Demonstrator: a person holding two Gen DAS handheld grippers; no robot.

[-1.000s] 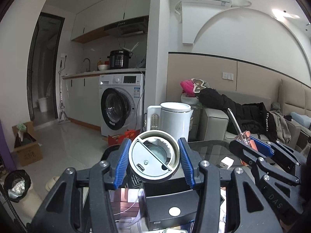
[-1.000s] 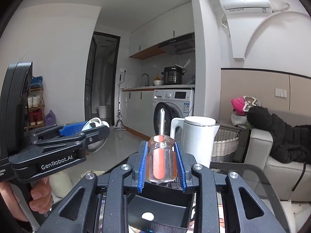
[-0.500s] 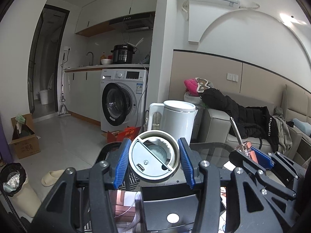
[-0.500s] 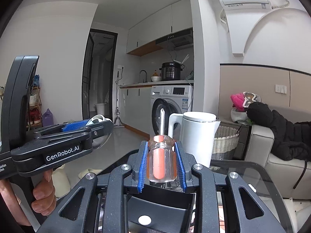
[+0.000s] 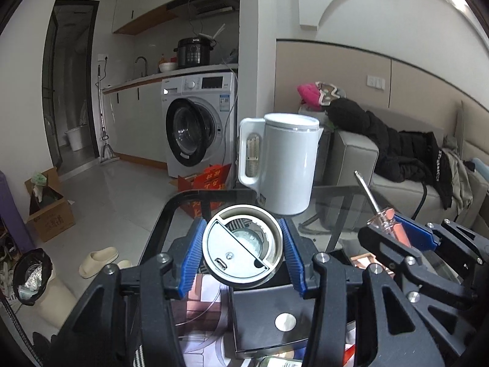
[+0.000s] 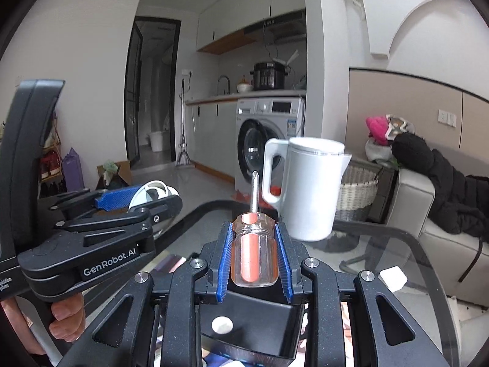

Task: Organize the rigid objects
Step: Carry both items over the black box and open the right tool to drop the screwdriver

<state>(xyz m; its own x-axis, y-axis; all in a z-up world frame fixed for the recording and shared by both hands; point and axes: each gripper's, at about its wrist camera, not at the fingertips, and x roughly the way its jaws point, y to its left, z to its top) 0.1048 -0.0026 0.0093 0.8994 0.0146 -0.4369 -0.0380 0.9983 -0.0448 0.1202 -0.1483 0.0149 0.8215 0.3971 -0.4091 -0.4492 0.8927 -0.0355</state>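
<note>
Left gripper (image 5: 243, 255) closed on a round lid (image 5: 243, 246), blue fingers (image 5: 192, 258) pressing its rim from both sides. Lid metal-grey, disc-shaped, face toward the camera: flat half-moon plate with a small slot and a screw, open recess behind it showing a pale inner part. Held clear above the glass bench (image 5: 336, 202), over a black box (image 5: 266, 315) with a round silver dot. Right gripper (image 6: 253, 252) closed on a screwdriver (image 6: 253, 250), blue fingers (image 6: 224, 260) clamping the handle. Handle clear plastic with an orange-red core, fluted at the collar; steel shaft pointing up and away, cross-point tip. Held above the same black box, just beside the left gripper. White kettle (image 6: 308, 189) upright on the bench beyond both tools, handle to the left. Small white block (image 6: 392, 278) on the glass at right. Person's hand (image 6: 65, 321) wrapped round the left gripper's grip.
</note>
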